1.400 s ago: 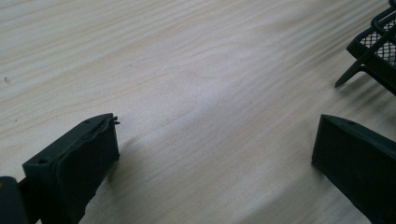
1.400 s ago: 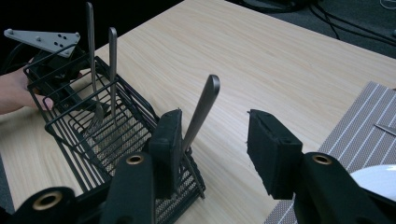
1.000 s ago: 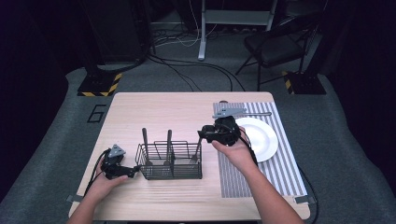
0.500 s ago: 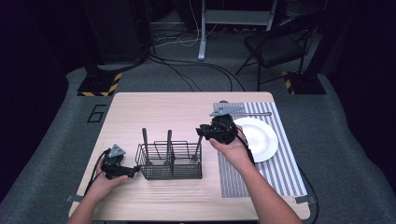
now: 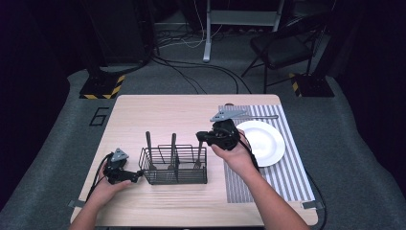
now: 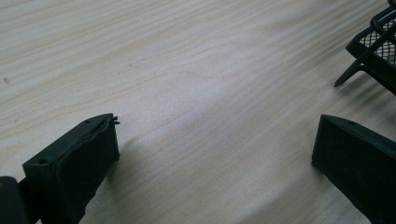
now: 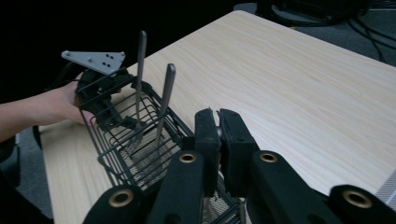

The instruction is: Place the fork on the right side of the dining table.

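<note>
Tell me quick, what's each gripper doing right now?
Left gripper: open, empty.
Right gripper: jaws just closed on thin silver metal utensil handle in black wire basket.

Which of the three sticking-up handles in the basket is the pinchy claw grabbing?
The right gripper is shut on the utensil at the plate end of the basket; the other two handles stand free.

Right gripper (image 7: pixel 217 122) clamped, left gripper (image 6: pixel 215 154) spread wide.
</note>
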Demonstrator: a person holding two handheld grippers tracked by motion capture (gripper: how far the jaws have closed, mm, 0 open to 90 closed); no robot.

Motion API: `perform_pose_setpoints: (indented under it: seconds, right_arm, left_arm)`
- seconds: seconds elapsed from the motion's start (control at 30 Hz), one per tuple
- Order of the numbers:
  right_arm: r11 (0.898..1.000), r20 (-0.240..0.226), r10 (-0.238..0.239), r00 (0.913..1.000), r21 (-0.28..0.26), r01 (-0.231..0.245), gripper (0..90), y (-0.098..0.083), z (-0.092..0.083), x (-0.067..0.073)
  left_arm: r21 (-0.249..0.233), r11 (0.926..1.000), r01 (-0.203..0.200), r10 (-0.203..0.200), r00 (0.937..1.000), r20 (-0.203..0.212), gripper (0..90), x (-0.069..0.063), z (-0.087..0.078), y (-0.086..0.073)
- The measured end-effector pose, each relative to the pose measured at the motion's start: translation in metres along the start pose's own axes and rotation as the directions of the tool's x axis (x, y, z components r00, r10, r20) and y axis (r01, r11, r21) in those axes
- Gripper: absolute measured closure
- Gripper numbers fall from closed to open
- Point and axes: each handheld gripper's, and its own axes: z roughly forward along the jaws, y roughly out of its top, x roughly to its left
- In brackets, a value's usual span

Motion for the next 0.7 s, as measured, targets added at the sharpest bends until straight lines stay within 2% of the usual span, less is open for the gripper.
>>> perform_pose_setpoints:
  seconds: [0.47,0.7]
  right_arm:
    - [1.000,-0.009,0.002,1.0000,0.018,-0.001,86.7,0.005,-0.002,0.006]
    - [1.000,-0.005,-0.022,0.9997,0.001,0.022,86.7,0.013,-0.010,0.011]
  left_arm:
    - [-0.002,1.0000,0.001,-0.001,1.0000,0.001,0.3,0.000,0.000,0.000]
    - [0.000,1.0000,0.001,-0.001,1.0000,0.000,0.2,0.000,0.000,0.000]
